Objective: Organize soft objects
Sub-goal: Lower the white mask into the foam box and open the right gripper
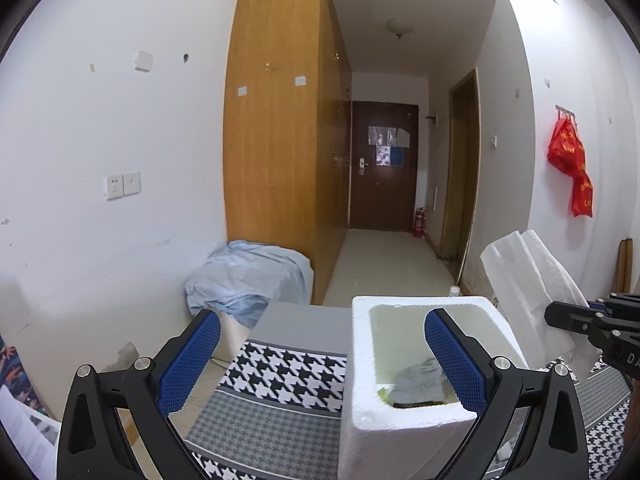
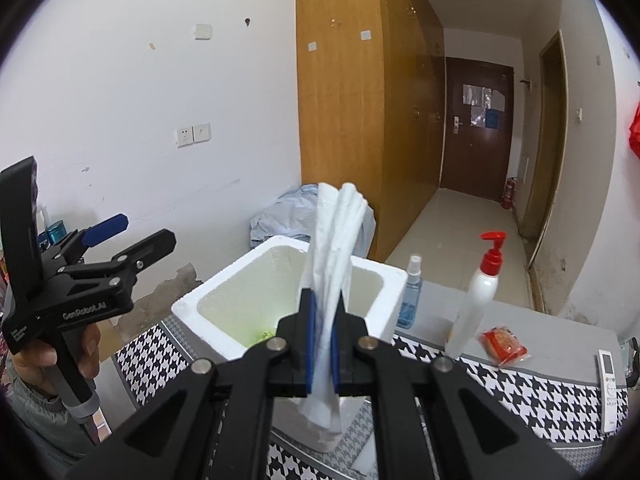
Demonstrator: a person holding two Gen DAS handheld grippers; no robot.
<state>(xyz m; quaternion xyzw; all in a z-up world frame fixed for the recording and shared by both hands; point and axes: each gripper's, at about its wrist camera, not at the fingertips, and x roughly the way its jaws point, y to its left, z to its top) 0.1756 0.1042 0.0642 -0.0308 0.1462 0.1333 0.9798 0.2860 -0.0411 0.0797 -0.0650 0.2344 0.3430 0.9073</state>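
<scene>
At the far left of the right wrist view, the left tongs [image 2: 138, 232] hang in the air beside the foam box, gripped by the person's hand [image 2: 60, 352], their 2 blue-padded fingers spread wide with nothing between them. The left wrist view shows the same: 2 blue pads [image 1: 190, 360] stand well apart, one over the houndstooth cloth [image 1: 288, 376] on the bench [image 1: 304, 320], the other over the open mouth of the white foam box [image 1: 404, 420]. Inside that box, low against its near wall, lies a grey folded cloth [image 1: 420, 384] with a scrap of green just beside it. Behind the bench on the left, a pale blue sheet [image 1: 248, 276] is heaped on the floor against the wooden wardrobe [image 1: 280, 120].

Further right, the right tongs [image 2: 323, 344] are closed tight on a white cloth [image 2: 334, 248], which is bunched into a long roll and stands nearly upright, its top rising above the far rim of the box and its lower end hanging below the pads. In the left wrist view the white cloth [image 1: 532, 280] shows just right of the box, with the right tongs [image 1: 580, 320] beside it at the frame's edge.

Right of the box on the bench stand a small blue spray bottle [image 2: 411, 296], then a white pump bottle [image 2: 480, 292] with a red top, tilted. Near its base lies a red packet [image 2: 502, 344], and a white remote [image 2: 610, 384] sits at the far right.
</scene>
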